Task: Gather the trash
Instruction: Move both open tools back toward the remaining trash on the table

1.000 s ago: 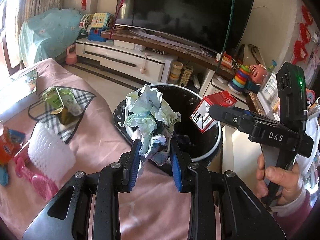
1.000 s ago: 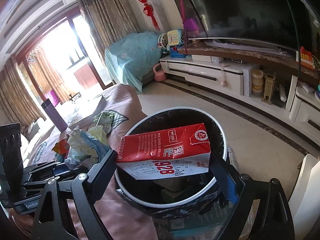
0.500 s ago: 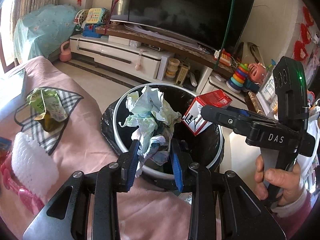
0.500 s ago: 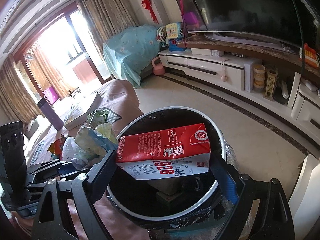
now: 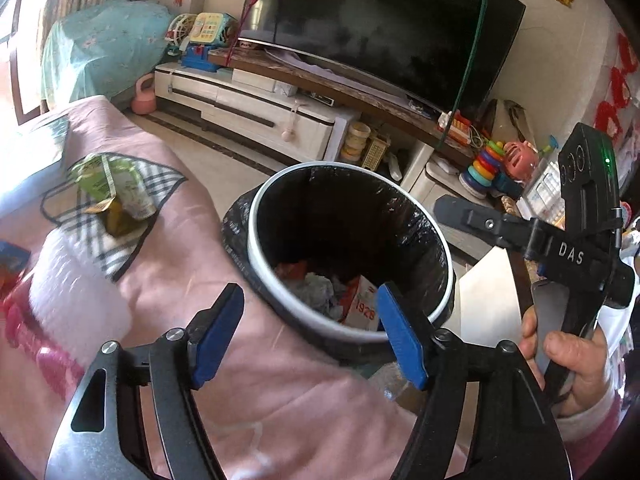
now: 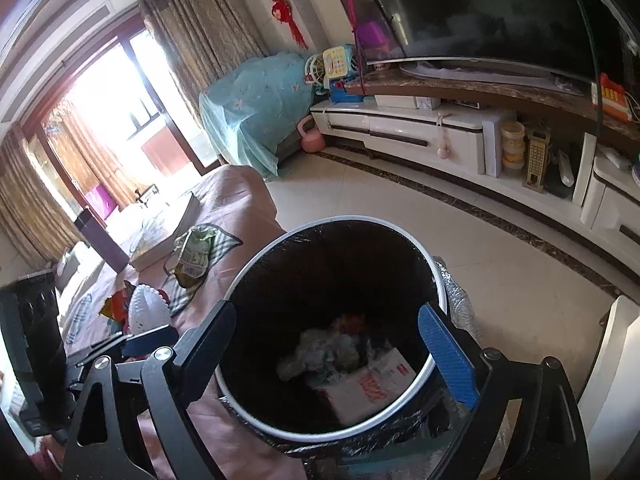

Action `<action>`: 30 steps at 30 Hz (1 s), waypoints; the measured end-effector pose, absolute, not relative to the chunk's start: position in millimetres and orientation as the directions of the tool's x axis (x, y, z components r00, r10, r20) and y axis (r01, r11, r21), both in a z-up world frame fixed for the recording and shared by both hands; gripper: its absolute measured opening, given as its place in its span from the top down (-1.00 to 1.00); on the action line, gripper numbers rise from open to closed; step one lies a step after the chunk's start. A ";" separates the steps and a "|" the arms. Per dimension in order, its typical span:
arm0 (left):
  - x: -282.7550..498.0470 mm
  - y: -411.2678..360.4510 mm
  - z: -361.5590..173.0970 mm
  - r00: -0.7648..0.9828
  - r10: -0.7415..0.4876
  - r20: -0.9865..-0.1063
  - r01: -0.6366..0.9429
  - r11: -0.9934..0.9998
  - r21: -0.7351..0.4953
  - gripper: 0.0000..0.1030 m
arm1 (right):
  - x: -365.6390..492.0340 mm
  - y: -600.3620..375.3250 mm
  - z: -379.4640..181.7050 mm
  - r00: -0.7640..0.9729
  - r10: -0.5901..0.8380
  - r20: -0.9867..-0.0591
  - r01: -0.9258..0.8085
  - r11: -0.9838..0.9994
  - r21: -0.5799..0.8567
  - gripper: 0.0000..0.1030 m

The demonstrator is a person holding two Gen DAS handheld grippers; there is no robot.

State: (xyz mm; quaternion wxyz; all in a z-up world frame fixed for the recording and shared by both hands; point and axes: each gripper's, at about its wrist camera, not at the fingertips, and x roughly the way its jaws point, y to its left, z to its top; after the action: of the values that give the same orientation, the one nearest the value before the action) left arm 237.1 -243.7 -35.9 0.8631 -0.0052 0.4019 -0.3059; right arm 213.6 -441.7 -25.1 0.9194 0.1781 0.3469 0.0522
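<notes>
A black-lined trash bin (image 5: 256,240) (image 6: 440,280) with a white rim stands beside the pink-covered table. Inside it lie the crumpled paper wad (image 5: 318,290) (image 6: 320,352) and the red-and-white carton (image 5: 362,304) (image 6: 372,384). My left gripper (image 5: 310,332) hovers over the bin's near rim, its jaws opening, nothing between them. My right gripper (image 6: 326,348) stands open over the bin mouth with nothing between its fingers; in the left wrist view its body (image 5: 576,248) shows at right, held by a hand (image 5: 572,364). A green wrapper (image 5: 116,196) (image 6: 194,256) lies on the table.
On the pink tablecloth (image 5: 200,264) sit a white brush (image 5: 72,304) (image 6: 148,312), an orange packet (image 6: 116,304) and a book (image 6: 168,232). A TV stand (image 5: 272,116) with toys lines the far wall. Tiled floor (image 6: 500,248) lies beyond the bin.
Both grippers let go over the bin: the paper wad dropped from the left jaws and the carton from the right, and both now lie at the bin's bottom. The left jaws spread apart.
</notes>
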 end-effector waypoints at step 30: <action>167.0 -55.1 -57.0 0.635 -0.313 -0.706 0.186 0.949 -0.254 -0.45 | 158.9 -283.9 -50.3 0.698 0.399 -0.594 -0.152 0.894 0.422 -0.88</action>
State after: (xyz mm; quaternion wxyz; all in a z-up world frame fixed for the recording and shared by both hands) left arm 167.0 -55.1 -57.0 0.9007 -0.0788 0.4042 -0.1386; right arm 158.9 -283.9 -50.3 0.9051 0.1730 0.3573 0.1522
